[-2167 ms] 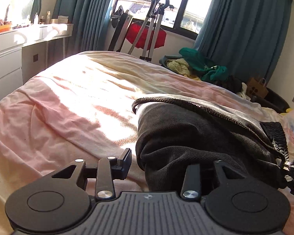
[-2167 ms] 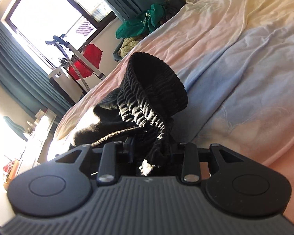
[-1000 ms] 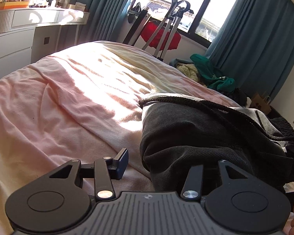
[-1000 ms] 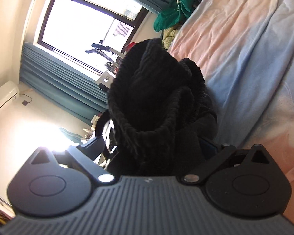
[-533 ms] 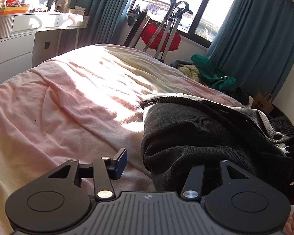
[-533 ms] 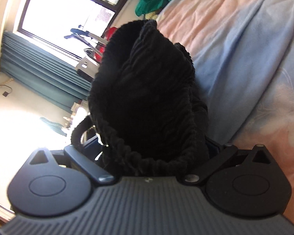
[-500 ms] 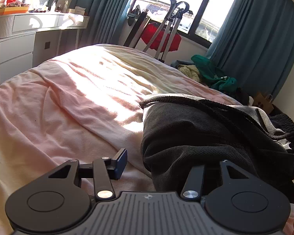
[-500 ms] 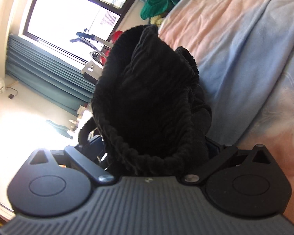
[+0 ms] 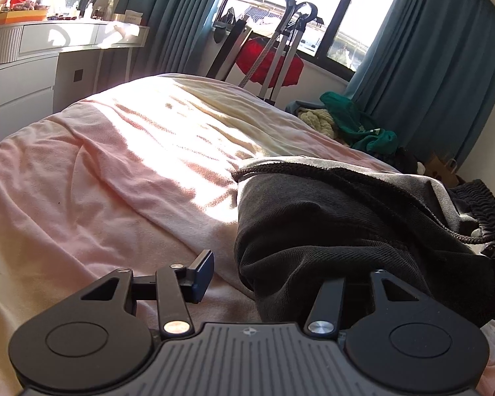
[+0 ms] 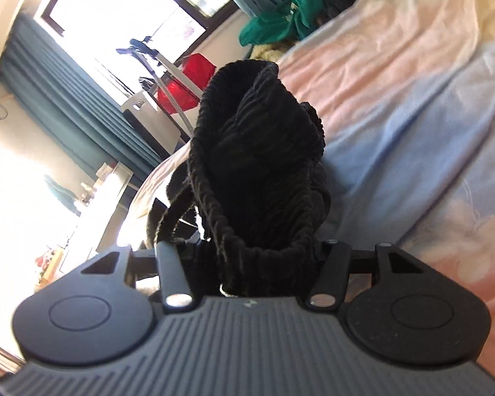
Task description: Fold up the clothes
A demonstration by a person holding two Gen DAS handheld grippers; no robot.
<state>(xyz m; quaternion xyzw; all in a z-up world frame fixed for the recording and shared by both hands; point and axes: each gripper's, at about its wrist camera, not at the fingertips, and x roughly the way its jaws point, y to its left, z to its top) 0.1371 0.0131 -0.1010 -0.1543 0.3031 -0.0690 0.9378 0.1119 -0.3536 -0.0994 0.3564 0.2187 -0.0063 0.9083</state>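
A dark grey pair of trousers (image 9: 330,231) lies bunched on the pink bed cover (image 9: 115,178) in the left wrist view. My left gripper (image 9: 270,270) rests at the near edge of the cloth. Its left blue pad (image 9: 203,272) is bare, with a strip of cover between it and the cloth. The right finger is hidden under the fabric. In the right wrist view the trousers' black ribbed waistband (image 10: 257,165) stands up in a bunch. My right gripper (image 10: 260,254) is closing on it, and the cloth fills the gap and hides both pads.
A pile of green and cream clothes (image 9: 349,122) lies beyond the bed's far side, by the teal curtains (image 9: 429,66). A white dresser (image 9: 23,72) stands at the left, a metal stand with a red item (image 9: 270,62) under the window. Bare cover stretches left of the trousers.
The right gripper's jaws have narrowed around the black waistband, and that view has rolled and lifted slightly. The left gripper has kept still; the waistband end at its right edge shifted a little.
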